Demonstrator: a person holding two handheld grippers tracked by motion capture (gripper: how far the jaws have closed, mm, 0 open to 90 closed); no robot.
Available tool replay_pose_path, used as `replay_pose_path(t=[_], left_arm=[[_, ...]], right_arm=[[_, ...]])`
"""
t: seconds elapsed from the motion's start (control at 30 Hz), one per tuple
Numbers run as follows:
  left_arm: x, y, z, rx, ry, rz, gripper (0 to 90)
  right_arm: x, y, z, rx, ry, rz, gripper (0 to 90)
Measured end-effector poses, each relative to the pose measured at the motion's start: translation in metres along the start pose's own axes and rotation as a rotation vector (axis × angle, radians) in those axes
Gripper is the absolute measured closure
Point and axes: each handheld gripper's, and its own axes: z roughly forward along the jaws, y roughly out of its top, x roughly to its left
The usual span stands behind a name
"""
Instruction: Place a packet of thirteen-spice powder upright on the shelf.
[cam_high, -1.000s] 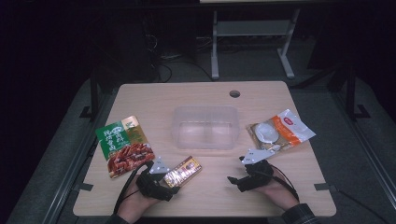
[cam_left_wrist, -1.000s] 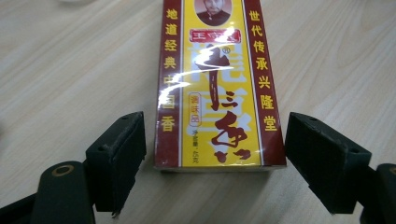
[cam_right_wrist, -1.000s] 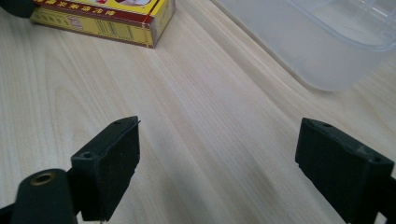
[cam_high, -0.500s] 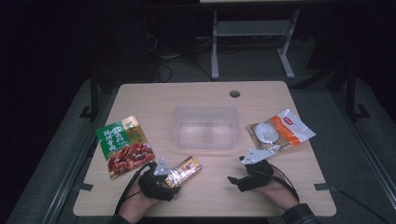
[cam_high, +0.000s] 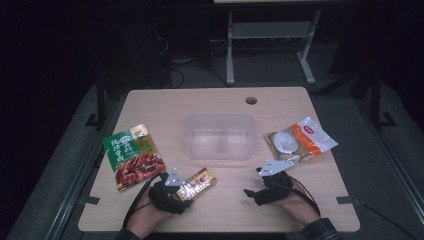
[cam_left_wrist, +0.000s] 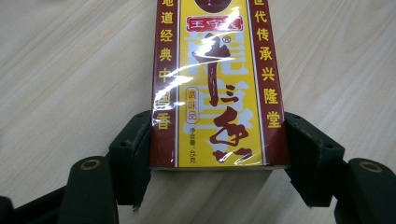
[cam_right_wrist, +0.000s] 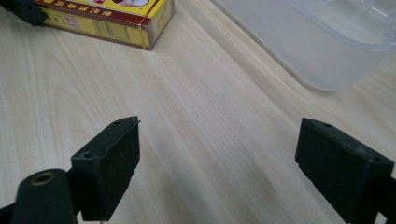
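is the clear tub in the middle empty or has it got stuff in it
Empty: through the clear tub you see bare plastic floor and no packets.

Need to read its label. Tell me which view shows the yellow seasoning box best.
The left gripper view: the yellow seasoning box lies close up, print legible. The high view shows it small; the right gripper view catches just one corner.

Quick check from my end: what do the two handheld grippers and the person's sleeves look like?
Both are black. The left gripper and the right gripper each carry a grey three-cornered plate with small holes on top and trail a black cable. In the gripper views the jaws end in blocky black pads on arms with brass-ringed pivots. A dark patterned cuff shows at the right wrist.
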Motion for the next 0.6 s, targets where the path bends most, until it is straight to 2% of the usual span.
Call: replay_pose_path(t=[0.17, 0.33, 0.4, 0.5, 0.6], left_arm=[[0.005, 0.001, -0.009, -0.029, -0.015, 0.022, 32.1], [0.009, 0.001, -0.018, -0.081, -0.037, 0.038, 32.1], [0.011, 0.001, -0.021, -0.117, -0.069, 0.044, 32.1], [0.012, 0.001, -0.023, -0.165, -0.11, 0.062, 32.1], [0.012, 0.003, -0.026, -0.214, -0.146, 0.105, 32.1]], right_arm=[[0.0, 0.0, 0.0, -0.001, 0.003, 0.003, 13.5], [0.0, 0.001, -0.001, 0.0, 0.012, 0.007, 12.9], [0.001, 0.002, -0.003, 0.001, 0.023, 0.01, 10.2], [0.003, 0.004, -0.006, -0.002, 0.053, -0.005, 10.6], [0.005, 0.005, -0.007, -0.007, 0.103, -0.019, 12.0]])
